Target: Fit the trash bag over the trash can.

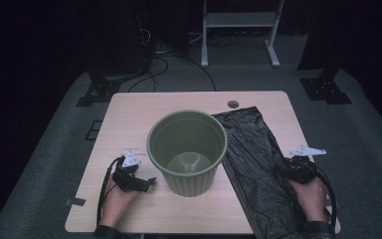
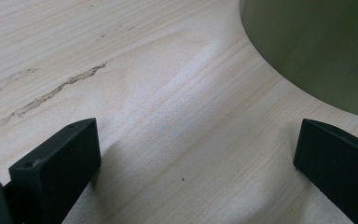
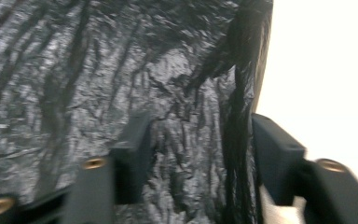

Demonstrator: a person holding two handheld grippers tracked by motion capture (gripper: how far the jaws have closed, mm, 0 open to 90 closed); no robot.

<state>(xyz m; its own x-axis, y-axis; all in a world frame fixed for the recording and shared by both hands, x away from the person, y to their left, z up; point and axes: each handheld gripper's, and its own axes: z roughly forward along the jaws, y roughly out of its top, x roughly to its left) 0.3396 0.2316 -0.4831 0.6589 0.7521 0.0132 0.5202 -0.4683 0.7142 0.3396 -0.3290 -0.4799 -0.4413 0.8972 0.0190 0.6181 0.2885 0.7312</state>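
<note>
A green bin [image 1: 187,149] stands mid-frame on the desk [image 1: 129,114] with a black bag [image 1: 258,164] flat at its right — the left hand-held gripper [image 1: 146,183], jaws spread, sits lower left beside the bin; the right hand-held gripper [image 1: 287,167], jaws apart, straddles the bag's edge at lower right

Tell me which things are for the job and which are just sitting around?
For the job:
bin
black bag
left gripper, open beside the bin
right gripper, open over the bag's edge

Just around:
table, which only carries them
white frame on the floor behind
cables on the floor
</note>
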